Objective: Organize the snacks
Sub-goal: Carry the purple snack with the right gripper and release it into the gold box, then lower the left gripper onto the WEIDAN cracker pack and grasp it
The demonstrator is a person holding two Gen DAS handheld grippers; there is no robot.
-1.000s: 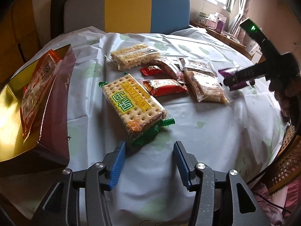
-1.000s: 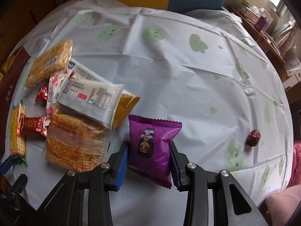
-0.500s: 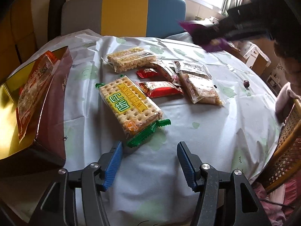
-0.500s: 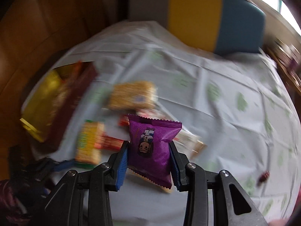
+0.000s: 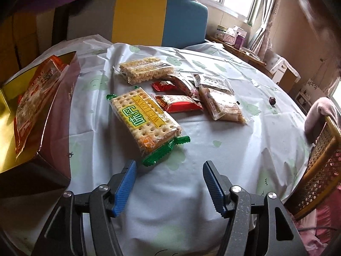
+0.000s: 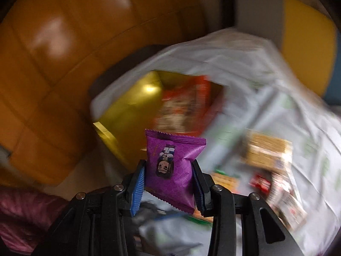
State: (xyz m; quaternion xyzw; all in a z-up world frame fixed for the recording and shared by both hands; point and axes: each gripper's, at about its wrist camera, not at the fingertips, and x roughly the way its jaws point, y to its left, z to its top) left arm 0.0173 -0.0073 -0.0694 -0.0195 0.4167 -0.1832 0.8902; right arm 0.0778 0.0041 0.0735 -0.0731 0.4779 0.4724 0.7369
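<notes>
- The right gripper (image 6: pixel 168 178) holds a purple snack packet (image 6: pixel 171 166) between its two blue pads; the packet stands upright, above the table.
- Behind the packet, in the blurred right wrist view, lies an open box with gold inside (image 6: pixel 132 102), and an orange bag (image 6: pixel 185 104) is in it.
- The left gripper (image 5: pixel 168 183) is wide apart and holds nothing; it hangs above the white tablecloth (image 5: pixel 213 170).
- Just in front of its left pad lies the cracker pack (image 5: pixel 145 117) with green ends.
- Farther back lie two red packets (image 5: pixel 179 103), a puffed rice bar (image 5: pixel 145 69) and a clear-wrapped cake (image 5: pixel 223 104), close together.
- A small dark fruit (image 5: pixel 272 100) lies well apart from them.
</notes>
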